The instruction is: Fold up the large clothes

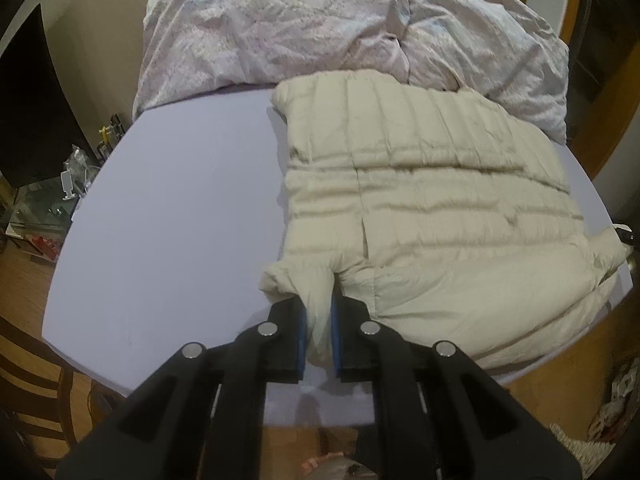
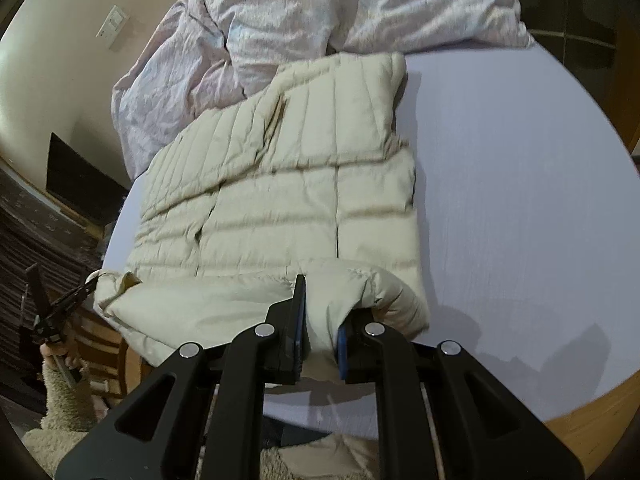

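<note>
A cream quilted puffer jacket (image 1: pixel 420 200) (image 2: pixel 280 192) lies spread on a lavender surface (image 1: pixel 180 220) (image 2: pixel 500 200). My left gripper (image 1: pixel 319 304) is shut on a bunched fold at the jacket's near left corner, and cloth fills the gap between the blue pads. My right gripper (image 2: pixel 324 304) is shut on a rolled fold at the jacket's near right edge. Both pinched folds are raised a little off the surface. In the right wrist view the left gripper (image 2: pixel 52 308) shows at the far left, held by a hand in a fuzzy sleeve.
A crumpled pale pink duvet (image 1: pixel 320 20) (image 2: pixel 320 8) is heaped along the far side, touching the jacket's far end. Left of the surface stand a dark screen (image 1: pixel 32 100) and a cluttered glass shelf (image 1: pixel 48 200). A wooden chair (image 2: pixel 108 344) sits near the front edge.
</note>
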